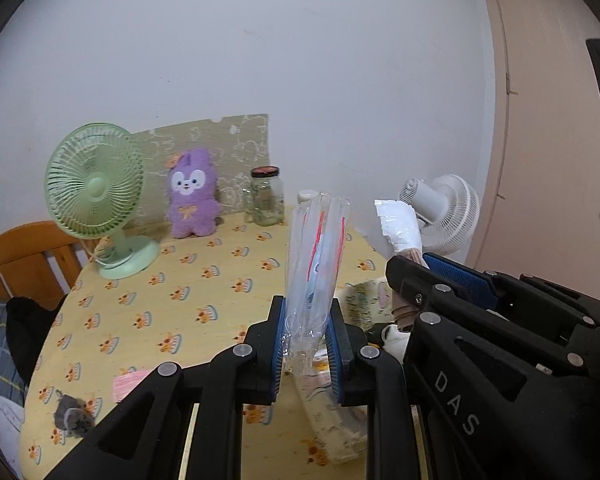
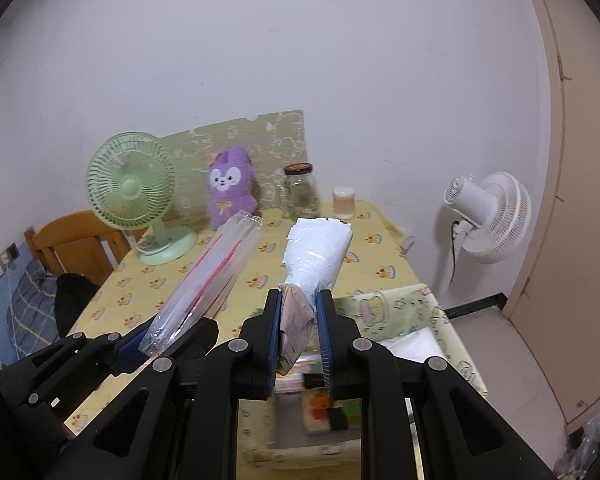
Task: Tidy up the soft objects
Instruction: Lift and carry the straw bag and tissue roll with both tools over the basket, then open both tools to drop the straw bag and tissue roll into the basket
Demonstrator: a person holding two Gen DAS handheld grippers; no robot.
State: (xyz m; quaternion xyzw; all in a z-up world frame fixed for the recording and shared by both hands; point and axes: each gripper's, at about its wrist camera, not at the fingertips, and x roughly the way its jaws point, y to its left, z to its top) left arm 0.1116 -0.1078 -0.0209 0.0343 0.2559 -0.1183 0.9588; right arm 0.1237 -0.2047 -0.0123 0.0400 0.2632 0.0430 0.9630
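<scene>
Pale walls back a desk [image 2: 340, 276] under a yellow patterned cloth, where a green fan [image 1: 96, 196], a purple plush toy [image 1: 192, 196] and a glass jar [image 1: 266, 196] stand along the far edge. Above the desk, the left gripper [image 1: 309, 344] has its jaws clamped on a clear plastic bag [image 1: 318, 256] with red stripes, held upright. Just beside it, the right gripper [image 2: 298, 340] has its jaws closed on a white plastic-wrapped bundle [image 2: 316, 252] with brownish fabric at its base.

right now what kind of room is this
Likely a lived-in room at home, perhaps a bedroom or small dining corner: a table with a yellow printed cloth against the wall, a purple plush toy beside a green desk fan, and a wooden chair.
</scene>
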